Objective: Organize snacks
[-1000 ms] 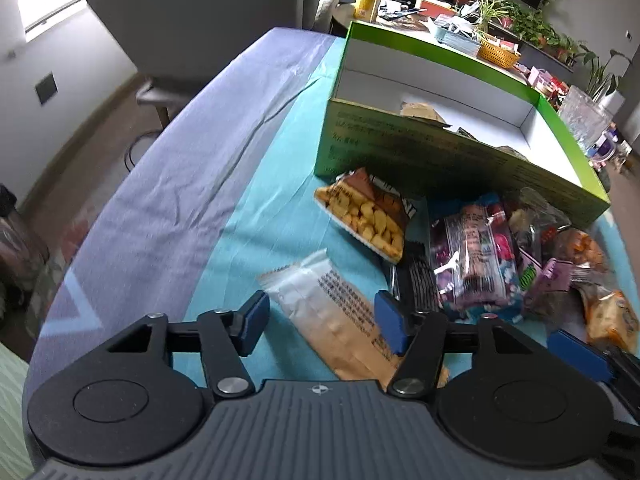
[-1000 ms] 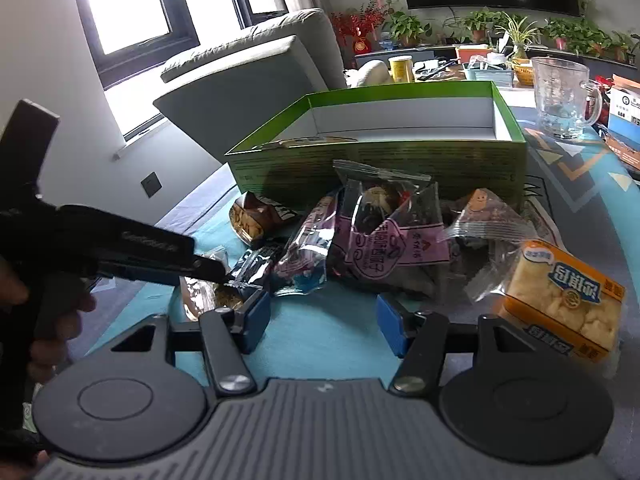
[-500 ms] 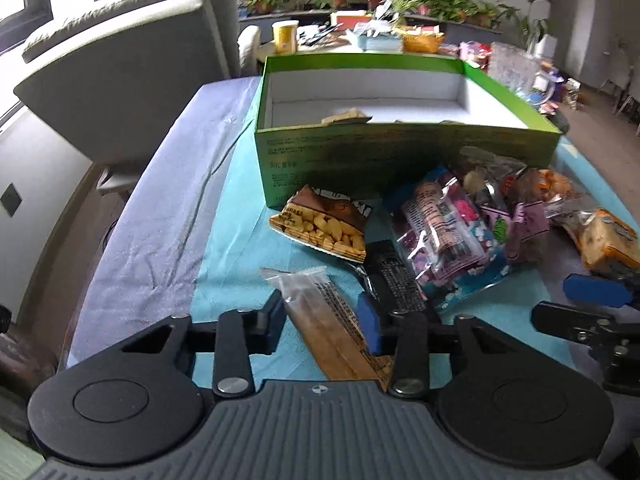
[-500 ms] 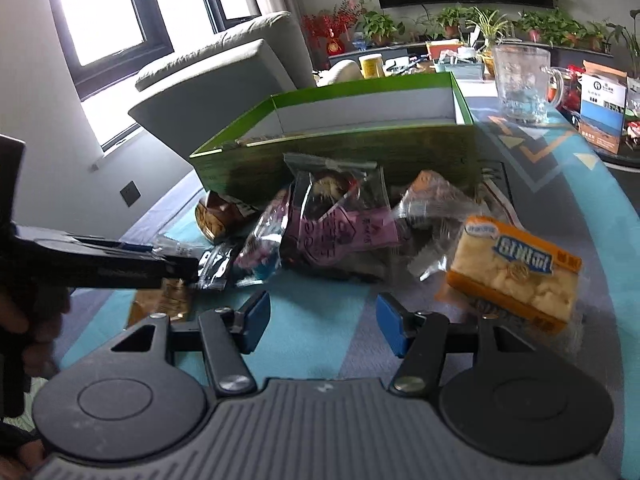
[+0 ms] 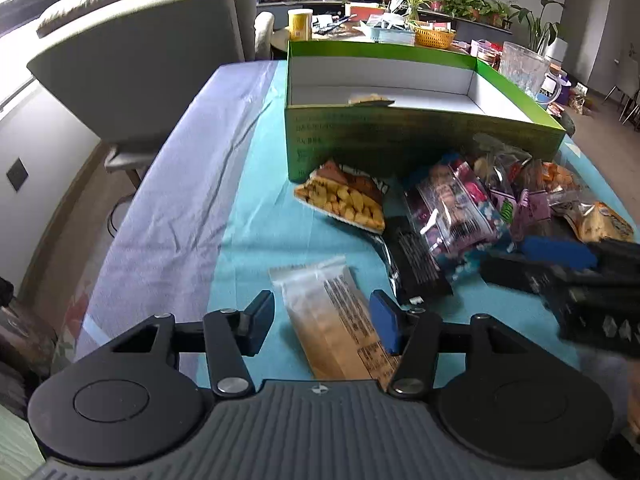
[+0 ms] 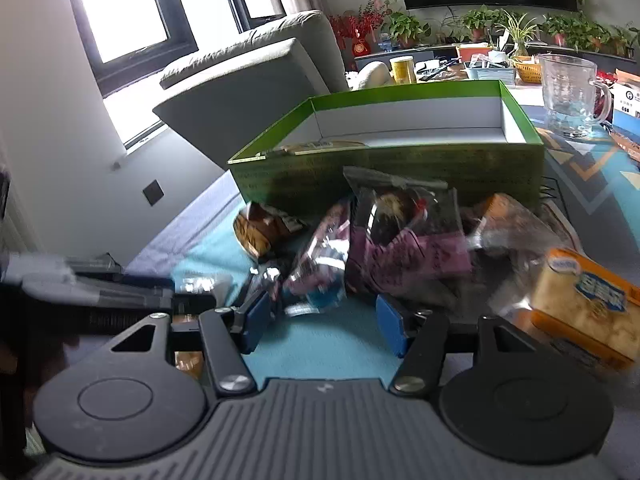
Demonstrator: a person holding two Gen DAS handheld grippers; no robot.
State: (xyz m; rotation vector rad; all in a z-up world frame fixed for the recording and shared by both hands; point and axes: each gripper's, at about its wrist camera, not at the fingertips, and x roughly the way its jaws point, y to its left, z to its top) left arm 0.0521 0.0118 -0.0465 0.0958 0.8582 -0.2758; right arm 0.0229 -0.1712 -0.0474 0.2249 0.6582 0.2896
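A green cardboard box (image 5: pixel 400 136) stands open at the back of the table with a flat packet or two inside. In front of it lies a heap of snacks: a bag of yellow crackers (image 5: pixel 344 200), a black packet (image 5: pixel 416 260), a pink and purple bag (image 5: pixel 456 208) and an orange cake packet (image 6: pixel 584 300). Nearest me a clear-wrapped tan biscuit bar (image 5: pixel 332 308) lies between the fingers of my left gripper (image 5: pixel 322 322), whose jaws are opening; the left pad stands clear of it. My right gripper (image 6: pixel 320 324) is open over bare teal cloth, just short of the heap.
A glass jug (image 6: pixel 568 96) stands right of the box. A grey armchair (image 5: pixel 152 60) sits beyond the table's left edge, where the purple cloth (image 5: pixel 168 208) drops off. Behind is a crowded side table with plants and a yellow can (image 5: pixel 300 24).
The left jaws narrowed around the biscuit bar, then widened again, while the left view rolled level. The right gripper has slid nearer to the heap and shows larger in the left view.
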